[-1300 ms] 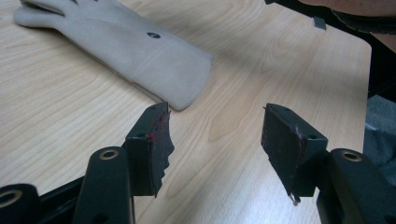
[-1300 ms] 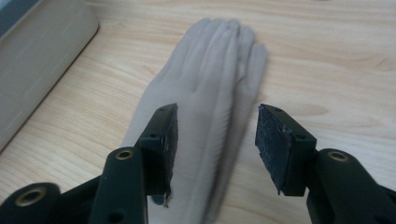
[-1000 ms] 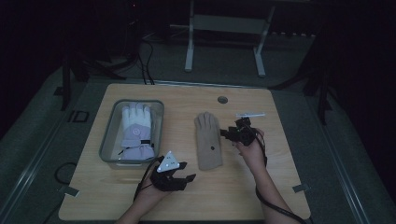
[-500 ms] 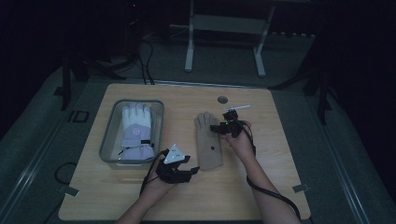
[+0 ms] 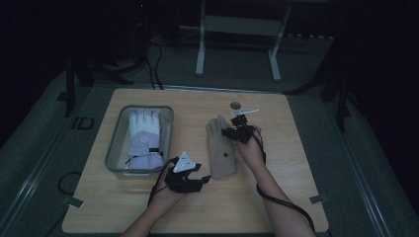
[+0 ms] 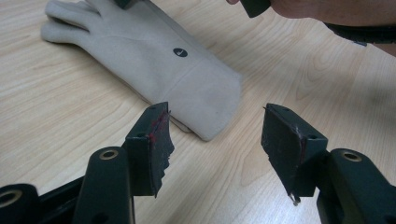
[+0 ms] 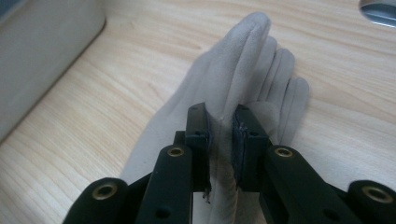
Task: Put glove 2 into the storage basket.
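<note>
You have two gloves. The beige glove (image 5: 221, 150) lies mid-tabletop (image 5: 276, 197), a fold pinched in your right hand-held gripper (image 7: 219, 140), whose jaws have just been closing. The white glove (image 5: 143, 140) fills the one tray (image 5: 112, 159). Your left hand-held gripper (image 6: 215, 140) gapes, empty, by the cuff.

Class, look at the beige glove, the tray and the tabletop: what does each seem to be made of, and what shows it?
Beige glove: probably fleece or suede-like cloth; matte, soft nap, folds where pinched.
Tray: likely clear plastic; see-through walls, rounded corners.
Tabletop: wood or wood-look laminate; pale grain lines, smooth surface.
</note>
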